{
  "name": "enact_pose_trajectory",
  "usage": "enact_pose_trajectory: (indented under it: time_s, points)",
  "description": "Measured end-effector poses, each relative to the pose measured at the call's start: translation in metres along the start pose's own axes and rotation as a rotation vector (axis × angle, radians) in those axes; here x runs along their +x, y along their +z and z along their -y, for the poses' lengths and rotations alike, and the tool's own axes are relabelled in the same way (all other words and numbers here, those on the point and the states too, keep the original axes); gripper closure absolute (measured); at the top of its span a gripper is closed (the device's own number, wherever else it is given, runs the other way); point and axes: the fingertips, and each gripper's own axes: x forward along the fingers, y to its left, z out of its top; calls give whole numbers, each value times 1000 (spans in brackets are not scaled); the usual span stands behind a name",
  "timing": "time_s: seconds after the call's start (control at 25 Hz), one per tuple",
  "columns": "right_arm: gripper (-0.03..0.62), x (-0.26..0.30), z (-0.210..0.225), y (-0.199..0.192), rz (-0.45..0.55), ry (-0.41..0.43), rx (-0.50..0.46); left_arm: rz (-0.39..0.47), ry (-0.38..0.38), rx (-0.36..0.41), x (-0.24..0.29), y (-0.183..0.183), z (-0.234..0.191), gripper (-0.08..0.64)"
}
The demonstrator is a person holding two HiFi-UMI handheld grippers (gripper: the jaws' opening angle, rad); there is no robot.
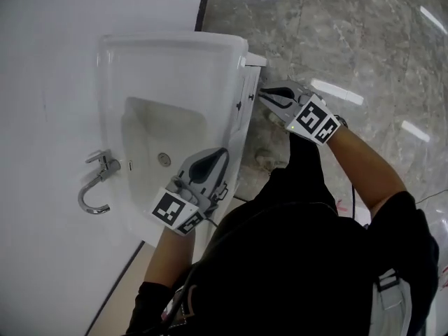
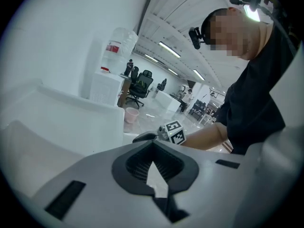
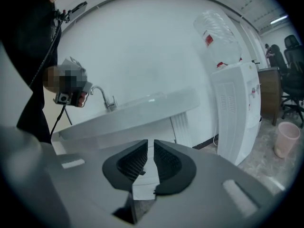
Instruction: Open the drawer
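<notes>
A white washbasin (image 1: 175, 61) stands against the wall, and the white cabinet front (image 1: 246, 110) below its rim carries two small dark knobs (image 1: 239, 106). My right gripper (image 1: 260, 94) points at that front close to the upper knob; whether it touches I cannot tell. In the right gripper view the right gripper (image 3: 150, 145) shows its pads a narrow slit apart, with only the white cabinet front (image 3: 145, 127) behind the slit. My left gripper (image 1: 224, 151) hovers over the basin's front rim. Its tips meet in the left gripper view (image 2: 152, 145), holding nothing.
A chrome tap (image 1: 94, 187) sits at the basin's wall side. A white water dispenser (image 3: 235, 113) and a pink bin (image 3: 287, 137) stand further along the wall. Grey marble floor (image 1: 350, 40) lies in front of the cabinet, and the person's body crowds the lower right.
</notes>
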Motion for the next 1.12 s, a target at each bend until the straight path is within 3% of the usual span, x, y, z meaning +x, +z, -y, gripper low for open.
enact_pose_trajectory:
  time_s: [0.44,0.92,1.12]
  points:
    - [478,83,-33,-123,-181,88,-118,-65,-60,32,23,-30,0,566]
    - [420,143,-40,-160,-278,112,-231,-54,-59,9,16,-34,-9,566]
    - [421,158,-43,-170,-316,105,-217,-44,-61,3,14,-30,-11,566]
